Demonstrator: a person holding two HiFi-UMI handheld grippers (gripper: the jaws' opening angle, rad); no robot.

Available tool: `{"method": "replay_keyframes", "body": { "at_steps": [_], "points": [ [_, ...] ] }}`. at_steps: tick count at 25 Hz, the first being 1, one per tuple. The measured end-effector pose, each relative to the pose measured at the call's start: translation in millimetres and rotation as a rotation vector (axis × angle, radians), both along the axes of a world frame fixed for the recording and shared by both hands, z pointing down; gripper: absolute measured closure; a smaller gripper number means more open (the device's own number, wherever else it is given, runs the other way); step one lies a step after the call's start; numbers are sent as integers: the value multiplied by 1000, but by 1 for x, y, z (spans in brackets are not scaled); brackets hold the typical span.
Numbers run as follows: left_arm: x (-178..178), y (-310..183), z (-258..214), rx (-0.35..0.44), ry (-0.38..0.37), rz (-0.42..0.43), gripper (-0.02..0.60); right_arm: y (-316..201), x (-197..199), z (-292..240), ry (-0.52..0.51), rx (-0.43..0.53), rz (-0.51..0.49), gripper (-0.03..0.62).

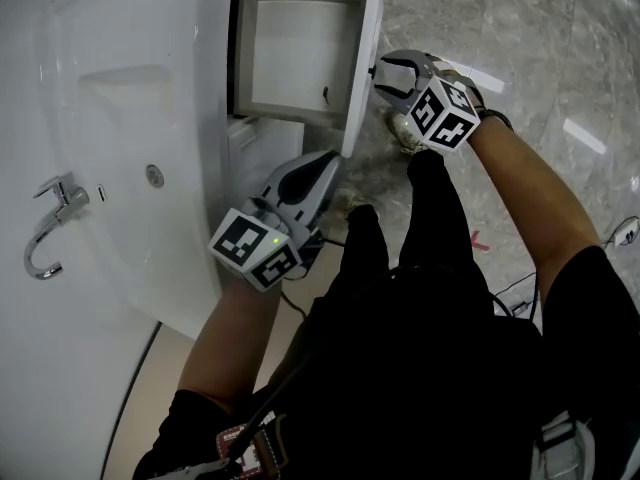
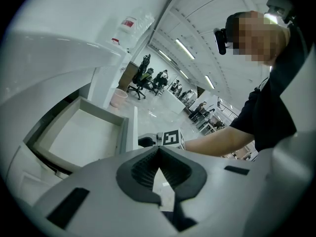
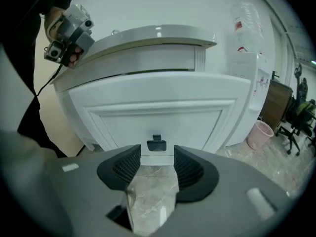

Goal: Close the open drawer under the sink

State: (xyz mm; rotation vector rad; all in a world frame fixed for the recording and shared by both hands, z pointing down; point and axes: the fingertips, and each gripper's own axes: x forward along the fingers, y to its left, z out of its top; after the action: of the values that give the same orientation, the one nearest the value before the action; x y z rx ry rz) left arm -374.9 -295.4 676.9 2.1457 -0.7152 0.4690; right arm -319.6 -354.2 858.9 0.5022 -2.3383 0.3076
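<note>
The white drawer (image 1: 290,58) under the sink stands pulled out and looks bare inside; the left gripper view shows its inside (image 2: 84,137). Its front panel (image 1: 362,68) faces my right gripper (image 1: 383,76), which is open. In the right gripper view the small dark handle (image 3: 156,144) sits just beyond the gap between the jaws (image 3: 157,157), apart from the pads. My left gripper (image 1: 330,163) hangs beside the panel's near end, below the drawer's side. Its tips (image 2: 158,149) meet, shut on nothing.
The white basin (image 1: 110,148) with a chrome tap (image 1: 50,223) fills the left of the head view. A shut lower cabinet front (image 1: 262,148) lies beneath the drawer. A pink bin (image 3: 259,135) stands right of the vanity on the marble floor (image 1: 520,38). My dark-trousered legs (image 1: 430,268) stand close to the drawer front.
</note>
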Motion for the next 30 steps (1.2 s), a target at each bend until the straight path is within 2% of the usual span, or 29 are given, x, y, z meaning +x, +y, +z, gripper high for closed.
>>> {"method": "replay_keyframes", "body": {
  "at_steps": [10,13,30],
  "points": [
    [-12,6,17,-6,9,-8,583,-6,-12,16,17,62,14,418],
    [-14,6,21,-9,10,-8,581,-8,-14,16,17,81,0,459],
    [-22,20,22,-14,23,-43,583,-10,-21,16,22,99,-17,468]
  ]
}}
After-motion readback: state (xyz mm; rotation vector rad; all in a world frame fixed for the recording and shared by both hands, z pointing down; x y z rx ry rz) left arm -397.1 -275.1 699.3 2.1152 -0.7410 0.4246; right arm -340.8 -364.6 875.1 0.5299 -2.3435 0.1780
